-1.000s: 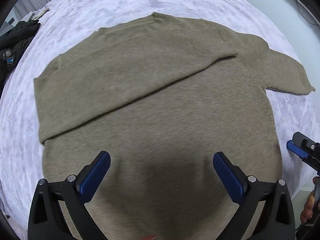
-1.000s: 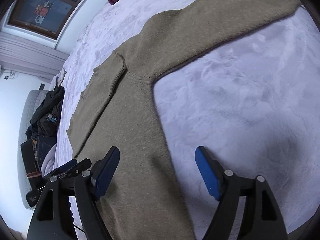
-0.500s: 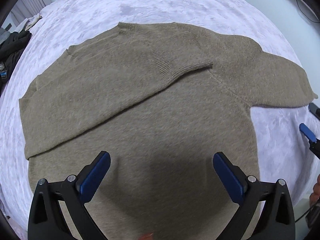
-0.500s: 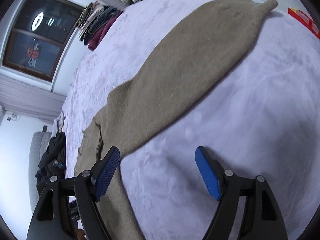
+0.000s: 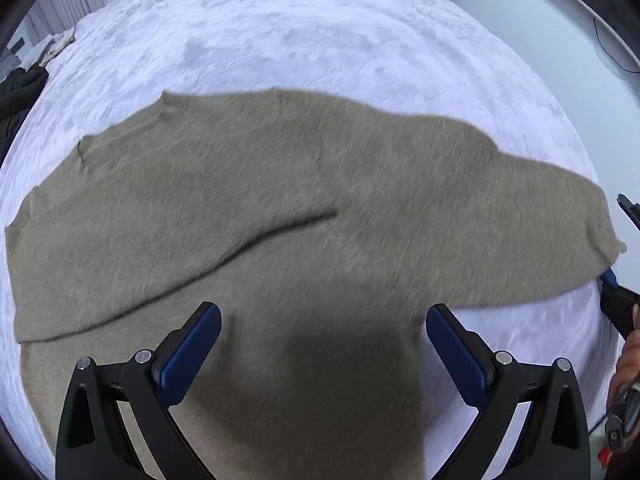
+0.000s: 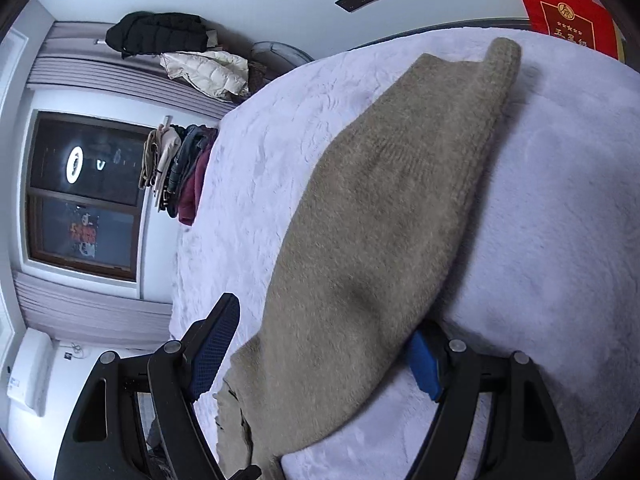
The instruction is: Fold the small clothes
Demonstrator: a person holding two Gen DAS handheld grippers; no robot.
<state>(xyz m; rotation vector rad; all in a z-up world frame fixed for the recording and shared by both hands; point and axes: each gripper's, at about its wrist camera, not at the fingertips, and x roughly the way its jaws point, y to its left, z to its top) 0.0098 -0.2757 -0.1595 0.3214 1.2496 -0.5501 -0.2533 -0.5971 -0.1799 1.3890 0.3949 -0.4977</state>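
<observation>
On the white bedspread [image 5: 320,40] the tan sweater [image 5: 280,208] lay flat, its one unfolded sleeve [image 6: 384,216] stretching lengthwise away from the right gripper [image 6: 320,344], whose wide-apart jaws straddled it, one blue pad half hidden beneath, while the left gripper [image 5: 324,348] hovered spread over the blurred body.

Left gripper [image 5: 323,354]: black skeletal frame with triangular cut-outs, silver round screws, and ribbed blue pads [image 5: 188,360]. Right gripper [image 6: 320,360]: identical black frame, silver screws, blue pads [image 6: 423,364].
</observation>
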